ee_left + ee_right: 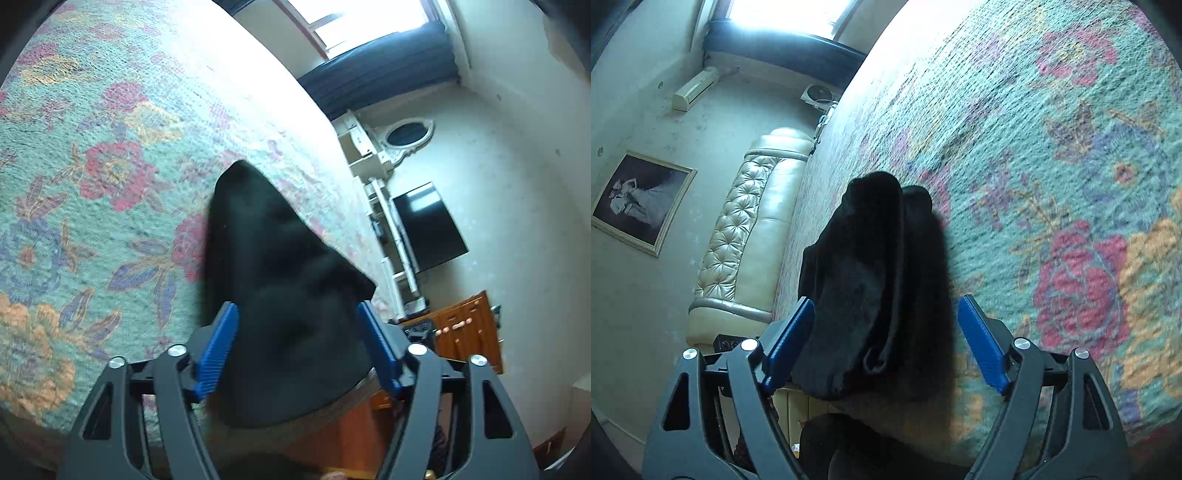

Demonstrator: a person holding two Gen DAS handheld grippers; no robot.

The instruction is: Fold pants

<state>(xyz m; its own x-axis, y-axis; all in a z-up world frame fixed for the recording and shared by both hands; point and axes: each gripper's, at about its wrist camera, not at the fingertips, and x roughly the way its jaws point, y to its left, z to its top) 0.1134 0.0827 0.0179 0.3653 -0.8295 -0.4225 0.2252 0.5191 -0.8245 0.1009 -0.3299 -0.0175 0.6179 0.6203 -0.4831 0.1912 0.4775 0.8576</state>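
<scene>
Letting go, I'd guess: left gripper (pixel 299 343) and right gripper (pixel 886 339) both spread, pinching nothing, black pants (pixel 280 280) between fingers, near bedspread (pixel 110 147) edge.

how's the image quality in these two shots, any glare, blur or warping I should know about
Left wrist view: the window is blown out, washing the floral bedspread white near it; the black pants show almost no detail; fisheye bends the bed edge. Right wrist view: same window glare, pants dark and slightly soft, corners vignetted.
</scene>
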